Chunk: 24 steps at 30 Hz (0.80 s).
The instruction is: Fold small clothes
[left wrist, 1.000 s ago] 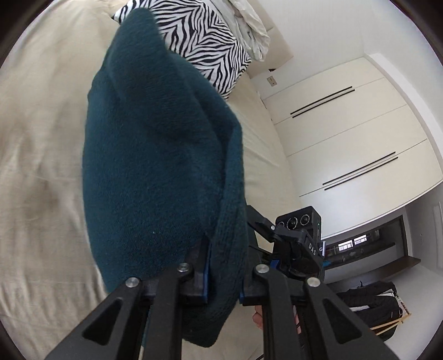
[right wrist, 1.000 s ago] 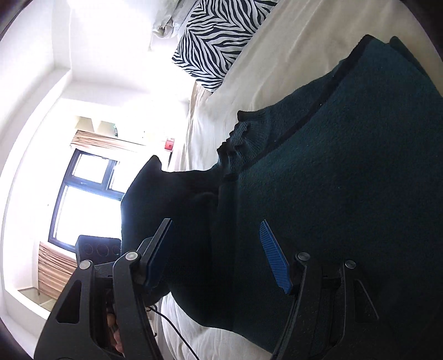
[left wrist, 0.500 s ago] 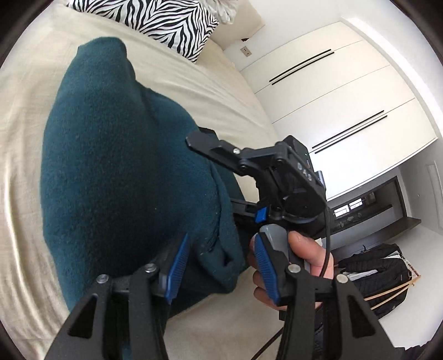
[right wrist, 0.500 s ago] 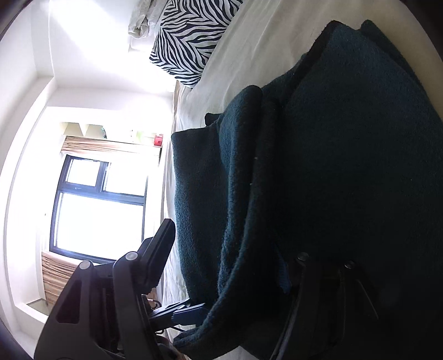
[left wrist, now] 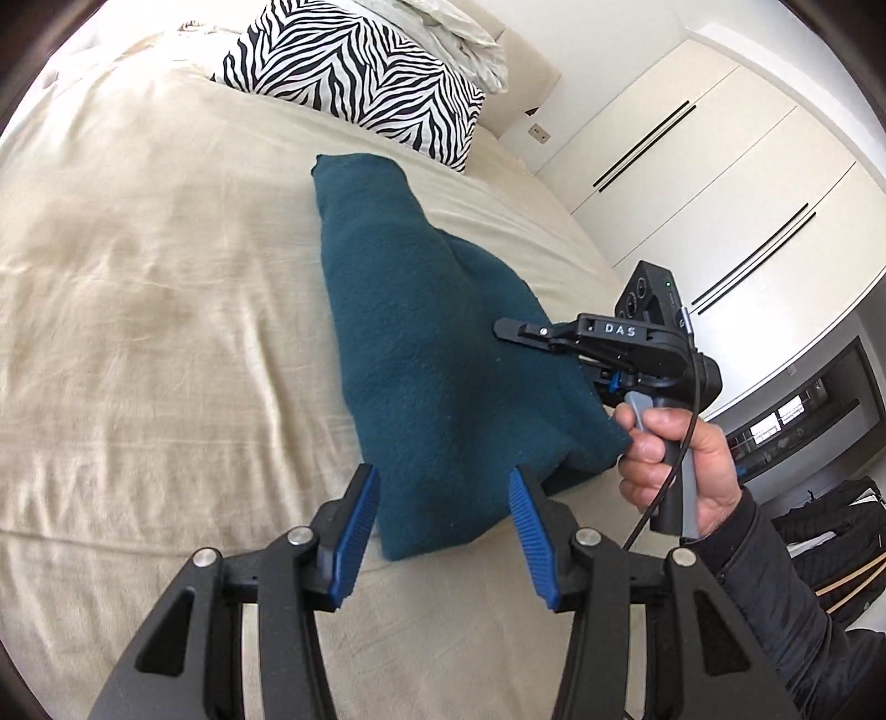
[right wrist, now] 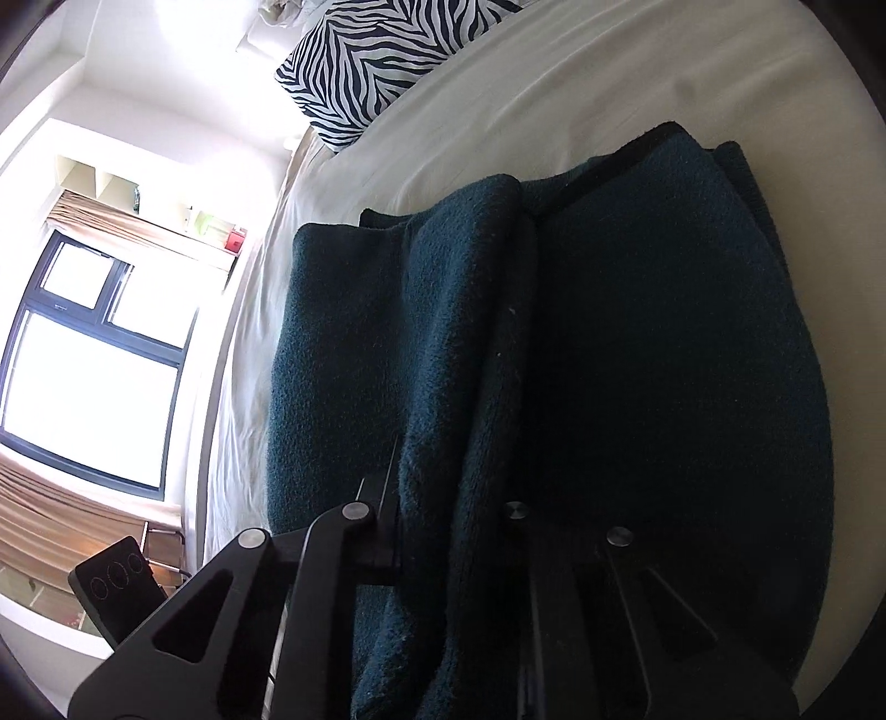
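Note:
A dark teal knit sweater (left wrist: pixel 437 354) lies folded in a long strip on the beige bed (left wrist: pixel 155 288). My left gripper (left wrist: pixel 443 515) is open and empty, its blue pads just short of the sweater's near end. In the left wrist view my right gripper (left wrist: pixel 559 346) lies low against the sweater's right edge. In the right wrist view the sweater (right wrist: pixel 637 360) fills the frame and a fold of it sits between the right gripper's (right wrist: pixel 454 531) fingers, which stand close together on it. The pads are hidden by cloth.
A zebra-print pillow (left wrist: pixel 354 83) and a white pillow (left wrist: pixel 459 33) lie at the head of the bed. White wardrobe doors (left wrist: pixel 736 183) stand to the right, with a dark bag (left wrist: pixel 830 515) on the floor. A window (right wrist: pixel 88 382) is on the other side.
My left gripper let go of the sweater, opened and drew back. The sweater dropped from hanging to lying flat on the bed. My right gripper, open a second ago, closed on a fold.

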Motion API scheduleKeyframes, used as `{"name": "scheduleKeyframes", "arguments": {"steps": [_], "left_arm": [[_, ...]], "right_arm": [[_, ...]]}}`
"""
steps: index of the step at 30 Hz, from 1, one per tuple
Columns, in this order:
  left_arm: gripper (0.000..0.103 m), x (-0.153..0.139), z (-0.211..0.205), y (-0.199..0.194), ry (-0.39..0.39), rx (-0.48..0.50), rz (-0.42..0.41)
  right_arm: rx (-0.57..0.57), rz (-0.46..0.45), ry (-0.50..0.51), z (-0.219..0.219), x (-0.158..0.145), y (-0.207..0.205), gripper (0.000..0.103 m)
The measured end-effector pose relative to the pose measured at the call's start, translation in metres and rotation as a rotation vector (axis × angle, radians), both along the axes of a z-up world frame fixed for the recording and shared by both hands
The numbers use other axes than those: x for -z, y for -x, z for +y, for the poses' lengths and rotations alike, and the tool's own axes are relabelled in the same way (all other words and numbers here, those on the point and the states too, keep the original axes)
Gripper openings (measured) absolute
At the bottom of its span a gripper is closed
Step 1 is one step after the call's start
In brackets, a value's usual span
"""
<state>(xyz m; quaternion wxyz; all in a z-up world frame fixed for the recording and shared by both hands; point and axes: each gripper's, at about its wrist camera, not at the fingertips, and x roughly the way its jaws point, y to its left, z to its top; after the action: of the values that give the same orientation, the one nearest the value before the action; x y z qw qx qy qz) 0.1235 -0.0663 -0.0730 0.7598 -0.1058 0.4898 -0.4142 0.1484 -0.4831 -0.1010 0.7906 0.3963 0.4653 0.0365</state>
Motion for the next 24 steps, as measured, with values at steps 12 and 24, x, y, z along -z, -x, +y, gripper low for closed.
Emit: {"name": "scheduleKeyframes", "arguments": {"steps": [12,24], "left_arm": [[0.048,0.000,-0.038,-0.004,-0.009,0.047,-0.013],[0.048,-0.008,-0.085,-0.014,-0.033,0.102,-0.047]], "right_arm": [[0.082,-0.013,-0.002,-0.046,-0.006,0.056,0.013],[0.108,0.013,0.013,-0.064,0.010,0.074,0.013]]}}
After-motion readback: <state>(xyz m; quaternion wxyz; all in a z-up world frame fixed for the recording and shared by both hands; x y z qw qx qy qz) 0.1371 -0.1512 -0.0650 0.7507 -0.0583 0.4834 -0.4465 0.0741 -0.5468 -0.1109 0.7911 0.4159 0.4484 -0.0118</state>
